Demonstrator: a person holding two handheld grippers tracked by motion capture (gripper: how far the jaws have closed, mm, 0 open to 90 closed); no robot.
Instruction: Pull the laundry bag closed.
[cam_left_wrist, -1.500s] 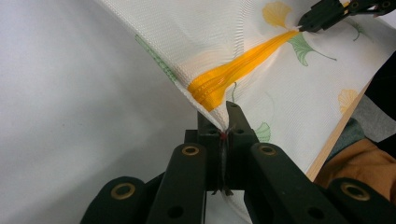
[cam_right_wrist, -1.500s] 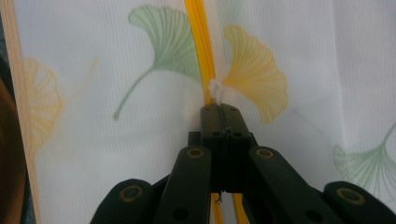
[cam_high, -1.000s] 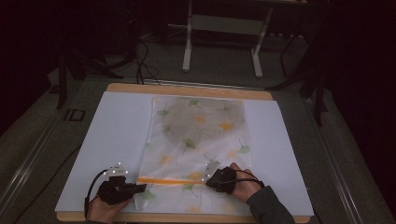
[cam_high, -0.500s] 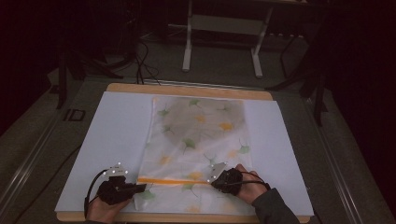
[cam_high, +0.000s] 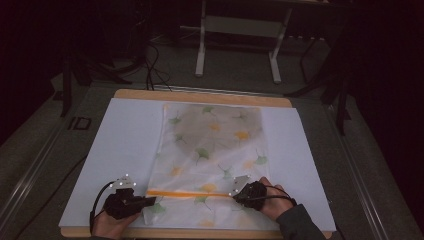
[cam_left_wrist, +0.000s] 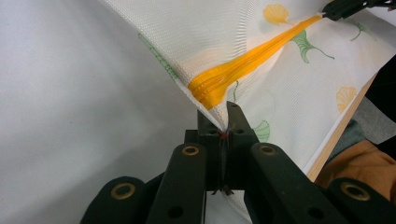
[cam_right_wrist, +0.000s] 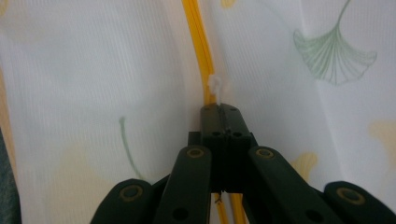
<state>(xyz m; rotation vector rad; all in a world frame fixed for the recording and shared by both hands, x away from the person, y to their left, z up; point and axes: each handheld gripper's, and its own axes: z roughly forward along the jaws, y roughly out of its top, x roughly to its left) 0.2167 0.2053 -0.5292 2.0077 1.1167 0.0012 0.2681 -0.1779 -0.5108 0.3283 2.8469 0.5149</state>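
Observation:
A white mesh bag printed with ginkgo leaves lies flat on a white sheet. An orange zipper runs across its near end. My left gripper is shut on the bag's corner at the zipper's left end, and in the left gripper view the jaws pinch the fabric just below the orange zipper and lift it slightly. My right gripper sits at the zipper's right end. In the right gripper view its jaws are shut on the small white zipper pull.
The sheet covers a wooden table whose near edge runs just under both hands. A metal frame stand and cables sit on the dark floor behind. Bare white sheet lies on both sides of the bag.
My right gripper has slid a little to the right along the zipper. The left gripper has kept its place on the corner.

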